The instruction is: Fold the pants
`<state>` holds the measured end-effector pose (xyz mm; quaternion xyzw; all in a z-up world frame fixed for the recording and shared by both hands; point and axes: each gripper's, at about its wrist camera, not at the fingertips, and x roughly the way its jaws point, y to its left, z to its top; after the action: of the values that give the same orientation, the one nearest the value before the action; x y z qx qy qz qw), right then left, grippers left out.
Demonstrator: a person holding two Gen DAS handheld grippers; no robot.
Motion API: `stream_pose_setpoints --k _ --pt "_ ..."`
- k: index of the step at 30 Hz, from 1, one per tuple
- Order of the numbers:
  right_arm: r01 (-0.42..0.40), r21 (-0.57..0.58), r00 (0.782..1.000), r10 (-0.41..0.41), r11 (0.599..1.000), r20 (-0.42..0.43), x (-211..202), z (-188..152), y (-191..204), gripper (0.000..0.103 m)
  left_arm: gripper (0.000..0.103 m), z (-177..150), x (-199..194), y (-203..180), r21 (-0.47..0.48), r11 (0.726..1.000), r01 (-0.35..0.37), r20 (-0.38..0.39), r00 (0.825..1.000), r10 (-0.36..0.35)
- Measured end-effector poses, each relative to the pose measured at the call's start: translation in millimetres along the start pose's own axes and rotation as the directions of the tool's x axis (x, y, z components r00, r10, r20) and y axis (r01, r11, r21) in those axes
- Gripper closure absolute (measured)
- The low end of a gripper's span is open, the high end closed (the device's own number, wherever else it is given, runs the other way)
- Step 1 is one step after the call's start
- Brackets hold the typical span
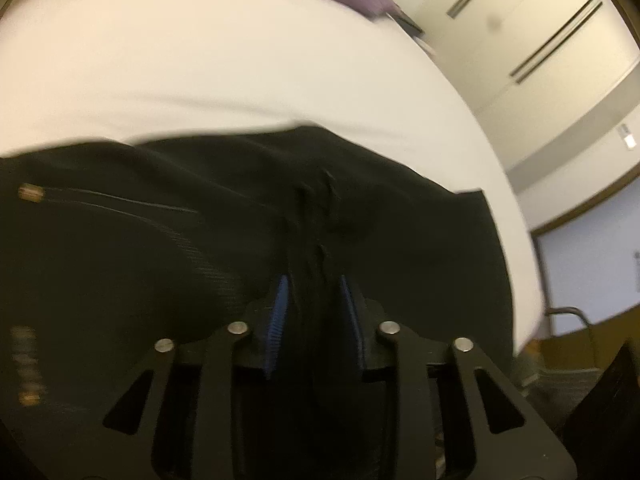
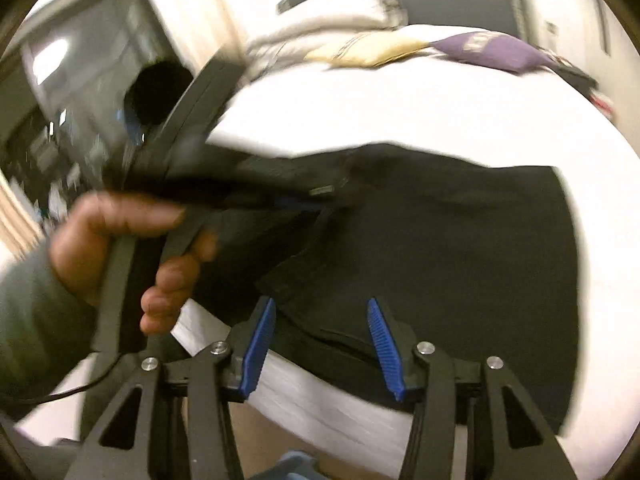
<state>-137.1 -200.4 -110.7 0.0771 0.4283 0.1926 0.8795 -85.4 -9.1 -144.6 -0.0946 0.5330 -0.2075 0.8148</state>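
No readable writing anywhere, honestly. The purple pillow has some pale lettering on it but it's way too blurry to make out, and the pants only show a small brass rivet near a pocket seam in the left wrist view, no tag or brand.

The black pants lie on a white bed, close to its near edge. In the right wrist view the fabric runs right up to that edge, with a bare strip of white beside it on the left. Past the pants there's lots of open sheet all the way back to the purple pillow and a cream pillow at the far side. On the right the bed drops off toward a pale wall.

The left gripper is pinched shut on a bunched ridge of the pants, blue pads tight on both sides of the fold. From the right wrist view you can see the left hand wrapped around its handle, gripper lying low and nearly flat, reaching in from the left.

The right gripper has its fingers spread wide, hovering just over the pants' near edge, nothing between the pads.
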Motion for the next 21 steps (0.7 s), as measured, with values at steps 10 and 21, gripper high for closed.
stream_pose_setpoints --k 10,21 --pt "-0.218 0.389 0.976 0.2 0.895 0.087 -11 75 -194 0.065 0.075 1 4 -85 0.233 0.969 0.08 0.018 0.996 -0.086" --pt "-0.223 0.617 0.968 0.249 0.755 0.046 73 60 -260 0.103 0.076 -40 45 -76 0.199 0.979 0.039 -0.029 0.999 -0.034"
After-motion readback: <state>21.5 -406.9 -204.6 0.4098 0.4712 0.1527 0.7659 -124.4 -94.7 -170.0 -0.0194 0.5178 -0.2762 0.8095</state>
